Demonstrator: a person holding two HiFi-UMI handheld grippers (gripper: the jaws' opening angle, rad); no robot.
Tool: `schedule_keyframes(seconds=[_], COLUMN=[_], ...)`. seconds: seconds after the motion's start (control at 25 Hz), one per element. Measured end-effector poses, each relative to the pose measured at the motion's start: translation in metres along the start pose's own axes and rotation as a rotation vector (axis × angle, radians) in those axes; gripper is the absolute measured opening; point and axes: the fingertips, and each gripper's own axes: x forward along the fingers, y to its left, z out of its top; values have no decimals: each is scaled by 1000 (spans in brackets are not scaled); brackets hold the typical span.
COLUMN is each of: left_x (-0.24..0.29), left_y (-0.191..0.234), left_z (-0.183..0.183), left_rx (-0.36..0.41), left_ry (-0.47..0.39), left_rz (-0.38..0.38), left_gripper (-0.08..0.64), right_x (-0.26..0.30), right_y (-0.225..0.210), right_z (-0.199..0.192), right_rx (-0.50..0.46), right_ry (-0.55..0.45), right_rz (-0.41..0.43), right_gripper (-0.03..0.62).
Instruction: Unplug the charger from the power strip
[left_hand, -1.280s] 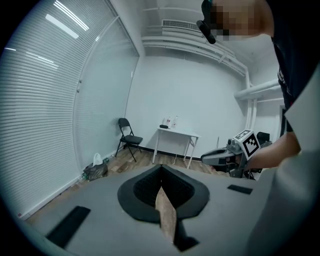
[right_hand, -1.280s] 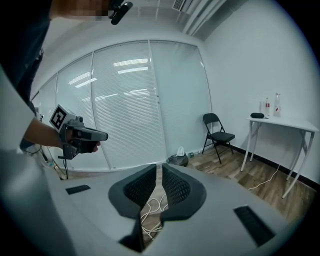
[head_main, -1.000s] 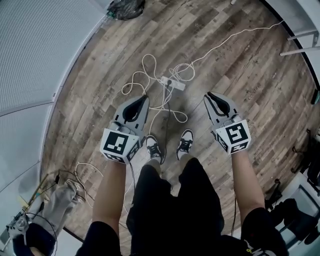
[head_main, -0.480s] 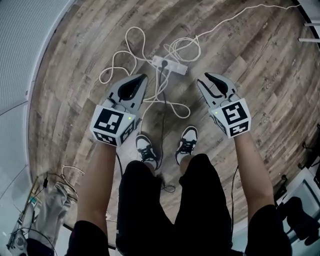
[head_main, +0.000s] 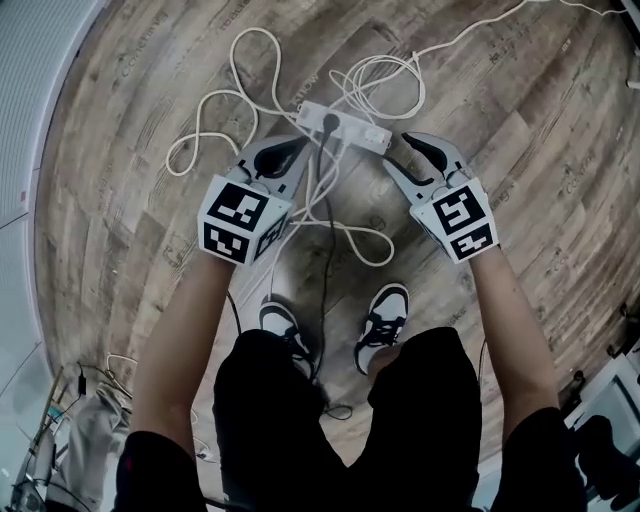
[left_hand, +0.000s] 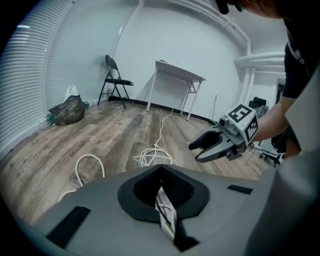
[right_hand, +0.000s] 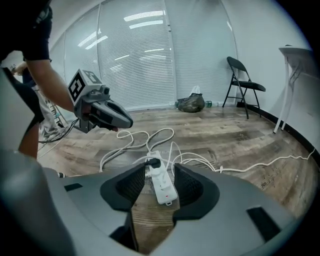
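Left gripper (head_main: 296, 148): grey moulded shell, black textured jaw pads.
Right gripper (head_main: 402, 152): matching grey shell, black pads.
Marker cubes (head_main: 240, 220): one on each gripper, white faces with black square markers.
Top: black, short sleeves (head_main: 150, 462), forearms bare.
Legwear (head_main: 330, 420): black, loose.
Shoes (head_main: 385, 312): pair of low trainers, white with black panels.

The power strip (head_main: 345, 125) is white, with a black charger (head_main: 330, 122) plugged in and white cables (head_main: 372, 66) looping over the grey-brown wood-grain floor (head_main: 520, 150). The left tongs (head_main: 302, 143) and right tongs (head_main: 397, 153) are grey with black pads. Their cubes carry black-and-white square markers.
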Motion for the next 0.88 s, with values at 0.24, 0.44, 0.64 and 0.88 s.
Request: schedule_keyframes(seconds=[0.24, 0.44, 0.64, 0.88], left_x=[70, 110, 119, 119], left_y=[22, 29, 28, 30], left_z=[-45, -74, -81, -81], left_rx=[25, 75, 128, 113], left_ry=[38, 104, 134, 140], left_rz=[-32, -67, -107, -94], left_gripper=[18, 20, 20, 20], right_x=[64, 95, 108, 106], right_y=[-7, -11, -9, -10], right_z=[-43, -62, -69, -68], right_rx=[-122, -179, -201, -232], right_ry=[57, 101, 119, 120], right_rz=[58, 79, 97, 62], right_gripper=[185, 186, 185, 117])
